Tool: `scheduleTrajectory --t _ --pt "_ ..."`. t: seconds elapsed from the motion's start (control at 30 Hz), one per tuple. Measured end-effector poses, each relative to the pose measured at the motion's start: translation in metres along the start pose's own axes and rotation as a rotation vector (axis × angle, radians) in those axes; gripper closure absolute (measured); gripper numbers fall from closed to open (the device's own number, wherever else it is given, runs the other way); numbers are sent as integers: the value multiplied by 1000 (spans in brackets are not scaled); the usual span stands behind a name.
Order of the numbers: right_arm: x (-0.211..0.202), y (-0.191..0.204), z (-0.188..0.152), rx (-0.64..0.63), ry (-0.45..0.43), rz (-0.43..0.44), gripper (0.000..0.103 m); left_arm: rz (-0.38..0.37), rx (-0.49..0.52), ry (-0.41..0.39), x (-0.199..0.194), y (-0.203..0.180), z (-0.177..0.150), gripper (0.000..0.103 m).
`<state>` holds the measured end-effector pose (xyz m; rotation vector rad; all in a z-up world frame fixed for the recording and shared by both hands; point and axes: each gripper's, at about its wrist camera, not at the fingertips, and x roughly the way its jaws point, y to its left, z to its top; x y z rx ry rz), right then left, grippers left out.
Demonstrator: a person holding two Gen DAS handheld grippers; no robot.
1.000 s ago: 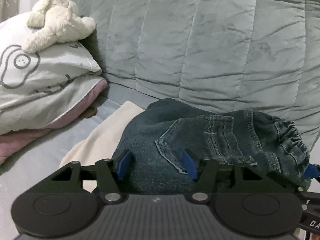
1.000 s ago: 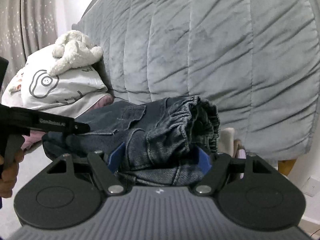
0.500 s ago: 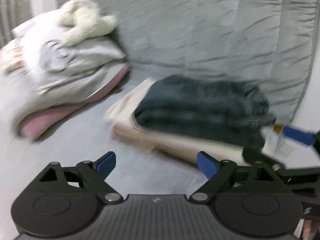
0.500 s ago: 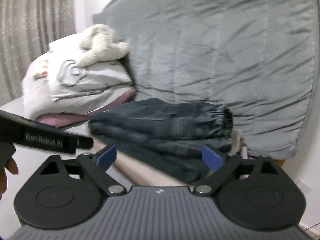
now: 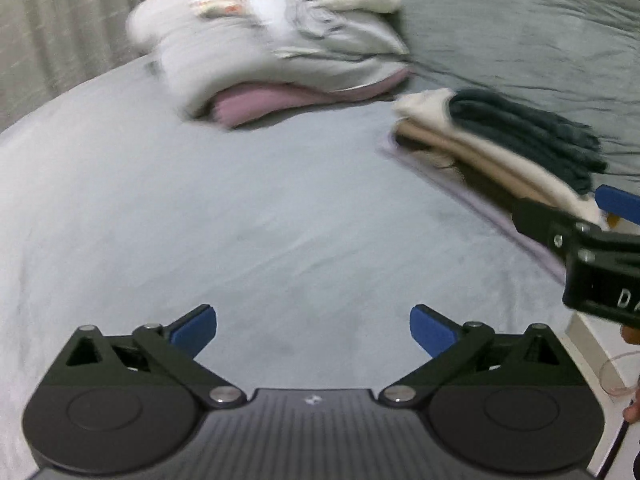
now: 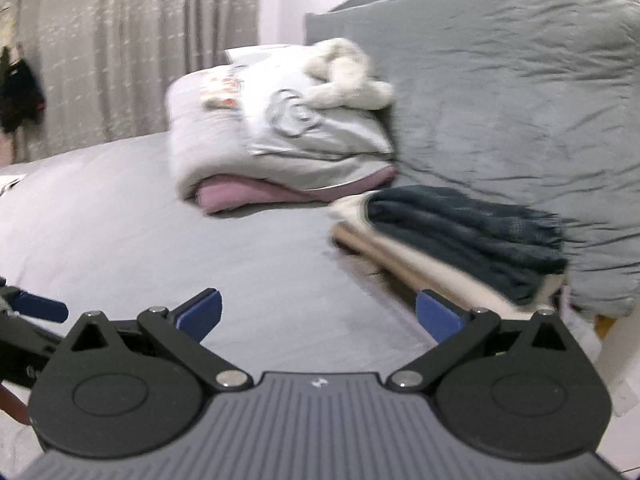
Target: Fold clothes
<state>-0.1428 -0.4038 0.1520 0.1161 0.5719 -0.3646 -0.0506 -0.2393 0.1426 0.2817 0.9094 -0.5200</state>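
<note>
Hovering above bed (image 5: 248,216): left tool (image 5: 313,330), right tool (image 6: 318,314), both spread, empty

Open sheet ahead of my tongs

Left of the folded clothes stack (image 6: 460,240), the bed sheet (image 6: 160,240) lies bare; pillows (image 6: 280,136) block behind it, quilt (image 6: 520,120) to its right.

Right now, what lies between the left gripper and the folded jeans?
Only bare grey bedsheet lies between the open left gripper and the jeans; the left wrist view shows it.
</note>
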Motion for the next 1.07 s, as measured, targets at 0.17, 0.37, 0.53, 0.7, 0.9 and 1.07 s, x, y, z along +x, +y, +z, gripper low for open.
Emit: scheduleTrajectory --t 0.17,0.37,0.53,0.7,0.9,1.07 --pt "-3 63 -4 -35 23 63 0 103 -125 18 -12 63 -38 1" --pt "11 136 -17 -65 61 157 0 279 -230 54 -12 134 -74 1" --pt "36 193 -38 -95 107 228 0 378 -304 67 -4 179 -95 1" --pt "59 222 -56 -104 147 253 0 425 -328 73 13 205 -102 1" --pt "89 247 -75 -158 173 219 0 451 -358 71 45 224 -110 1" --pt "116 252 -92 -161 210 203 0 432 -398 14 65 234 -116 1"
